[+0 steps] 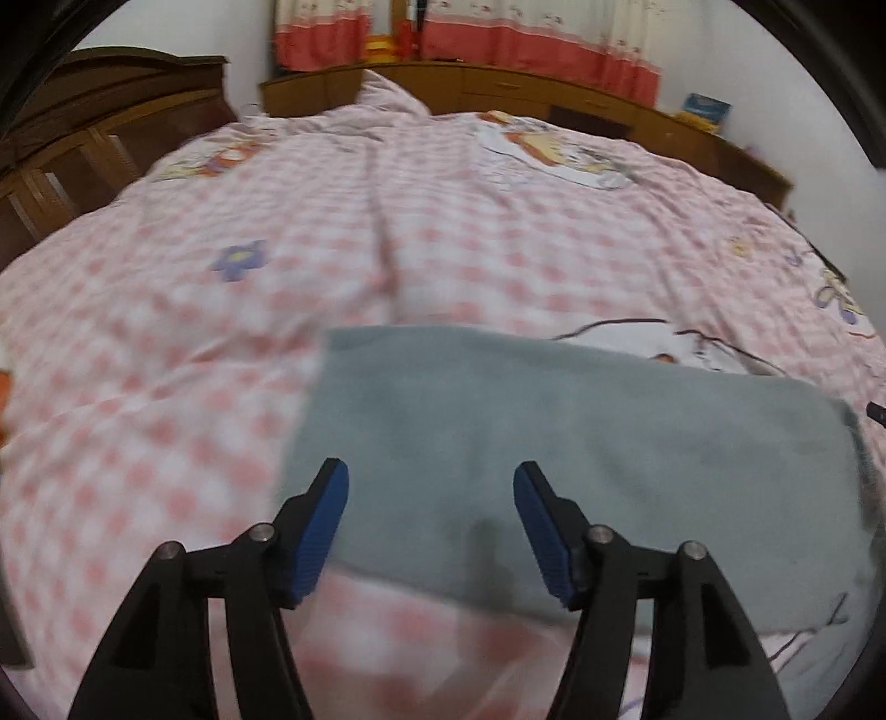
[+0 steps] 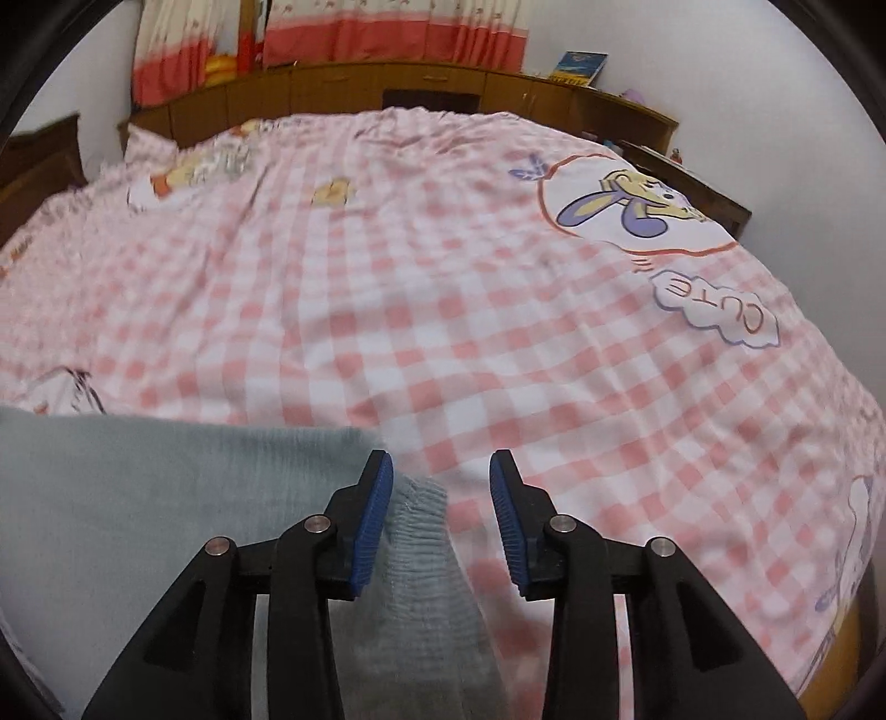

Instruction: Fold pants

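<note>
The pants (image 1: 554, 437) are grey-green and lie folded into a flat rectangle on the pink checked bed cover (image 1: 443, 249). My left gripper (image 1: 431, 477) hovers over their near left part, jaws open with nothing pinched between the blue pads (image 1: 324, 526). In the right wrist view the pants (image 2: 138, 487) fill the lower left, and their ribbed end (image 2: 421, 531) sticks out to the right. My right gripper (image 2: 441, 462) is open over that ribbed end. The cloth lies between the jaws, close to the left pad (image 2: 371, 526) and apart from the right one.
The checked cover (image 2: 443, 304) with cartoon prints spreads over the whole bed. A wooden headboard (image 1: 83, 138) stands at the left, a low wooden cabinet (image 2: 387, 88) and curtains (image 2: 387, 33) along the far wall. The bed's edge (image 2: 847, 609) drops off at the right.
</note>
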